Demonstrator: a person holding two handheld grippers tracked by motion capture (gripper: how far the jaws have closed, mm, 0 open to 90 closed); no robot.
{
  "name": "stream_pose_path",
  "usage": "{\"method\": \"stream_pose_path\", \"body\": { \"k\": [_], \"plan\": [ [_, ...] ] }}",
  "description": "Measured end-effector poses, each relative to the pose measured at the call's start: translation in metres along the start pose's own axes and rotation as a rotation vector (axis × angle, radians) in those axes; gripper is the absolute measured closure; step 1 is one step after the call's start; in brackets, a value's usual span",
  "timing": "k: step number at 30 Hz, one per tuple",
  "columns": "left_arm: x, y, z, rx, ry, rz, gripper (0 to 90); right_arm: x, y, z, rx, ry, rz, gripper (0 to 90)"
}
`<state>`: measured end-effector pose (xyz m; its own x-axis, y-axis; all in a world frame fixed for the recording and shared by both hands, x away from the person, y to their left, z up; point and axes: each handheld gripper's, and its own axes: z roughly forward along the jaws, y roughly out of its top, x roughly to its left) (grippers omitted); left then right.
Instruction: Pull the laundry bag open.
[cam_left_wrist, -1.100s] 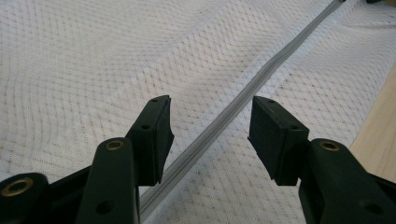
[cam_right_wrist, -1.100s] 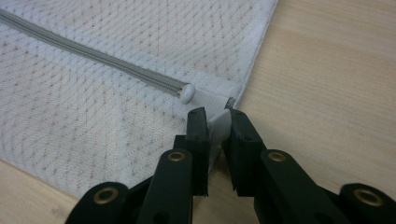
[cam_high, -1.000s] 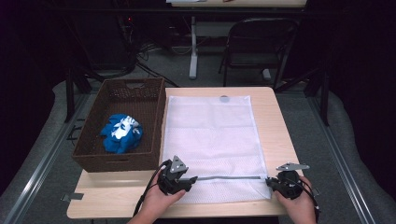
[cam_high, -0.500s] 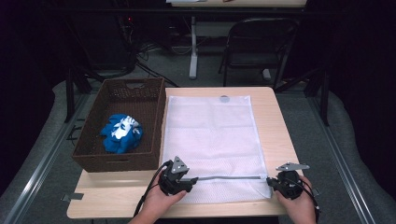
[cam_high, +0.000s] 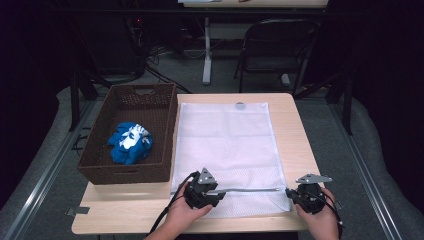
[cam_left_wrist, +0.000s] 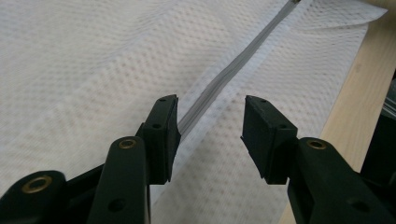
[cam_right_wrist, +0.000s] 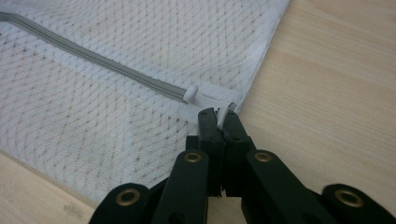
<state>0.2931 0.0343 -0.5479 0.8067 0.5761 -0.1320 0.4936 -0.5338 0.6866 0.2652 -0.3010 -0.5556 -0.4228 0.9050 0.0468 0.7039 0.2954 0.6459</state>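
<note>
1. Two tools work the near edge of the mesh bag lying flat on the worktop; left tool, half open and just been closing, straddles the zipper.
2. Right tool pinches the bag's corner tab; bare worktop lies beyond.

Wicker basket, dark brown, rectangular, cut-out handles; sits on left part of table, just beside table's left edge. 
Blue-and-white cloth bundle, crumpled, inside basket. 
Table, light wood top. 
Folding chair, dark metal, beyond table's far edge. 
White table leg, background, cables on floor beside it.
</note>
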Motion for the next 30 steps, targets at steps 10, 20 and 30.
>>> {"method": "stream_pose_path", "body": {
  "k": [10,20,30],
  "plan": [
    [-0.018,0.021,0.031,0.012,-0.06,0.032,59.8,0.0,0.0,-0.001,-0.007,0.002,-0.006,89.3],
    [-0.023,0.023,0.043,0.032,-0.064,0.048,60.1,0.005,0.003,-0.005,-0.026,-0.001,-0.023,89.4],
    [-0.021,0.019,0.045,0.039,-0.057,0.043,60.2,0.009,0.012,-0.012,-0.061,0.002,-0.053,89.5]
  ]
}}
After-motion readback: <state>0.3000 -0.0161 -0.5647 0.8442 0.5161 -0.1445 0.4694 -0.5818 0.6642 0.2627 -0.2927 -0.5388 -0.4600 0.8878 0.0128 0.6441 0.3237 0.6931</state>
